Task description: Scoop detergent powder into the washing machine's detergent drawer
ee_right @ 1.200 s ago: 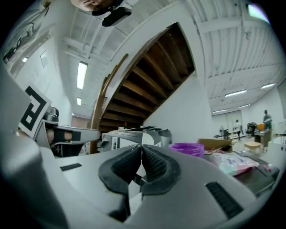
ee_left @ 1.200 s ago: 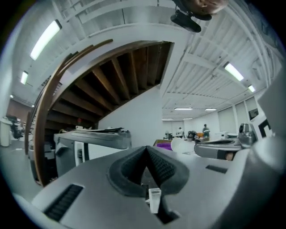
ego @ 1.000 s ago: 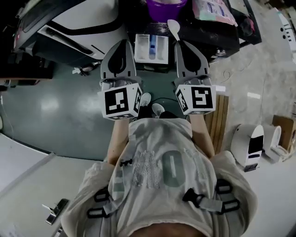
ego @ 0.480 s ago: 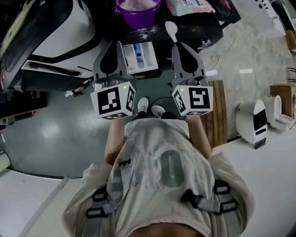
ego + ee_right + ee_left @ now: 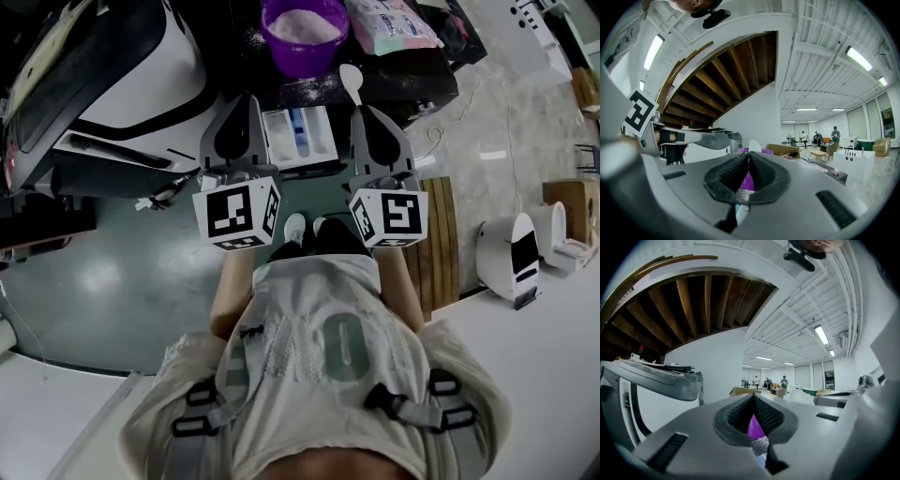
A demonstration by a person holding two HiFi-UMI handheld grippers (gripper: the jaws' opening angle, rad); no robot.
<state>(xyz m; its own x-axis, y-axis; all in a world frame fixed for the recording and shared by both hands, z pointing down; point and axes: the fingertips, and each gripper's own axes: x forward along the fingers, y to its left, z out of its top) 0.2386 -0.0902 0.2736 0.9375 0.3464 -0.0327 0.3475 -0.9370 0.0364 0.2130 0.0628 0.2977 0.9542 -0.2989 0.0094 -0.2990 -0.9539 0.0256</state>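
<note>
Left gripper [image 5: 753,398]: pinches shut, ribbed pads meeting at the tip, nothing between them but a sliver of purple beyond. Right gripper [image 5: 748,155]: clamps on a white scoop [image 5: 351,79], handle running down through the pads, rounded bowl standing clear just past the tips. Held level and side by side, tips forward, marker cubes toward the person's chest. Just behind and below the cubes, between them: a pair of pale shoes [image 5: 295,226] on the green floor [image 5: 122,253]. Between the two grippers, flanked by their jaws: detergent drawer [image 5: 324,141], pulled open, pale walls, a blue insert in the middle compartment. Ahead of the tips, on a dark top [image 5: 403,80] dusted with spilt white grains: purple tub [image 5: 301,58], roughly midway between the tips, holding pale detergent powder [image 5: 305,25]; stands apart from the scoop bowl. Right of the tub, beyond the right gripper: a printed pouch [image 5: 389,22], lying flat. Left of the left gripper and stretching farther off: washing machine [image 5: 131,89], white body with dark trim.
</note>
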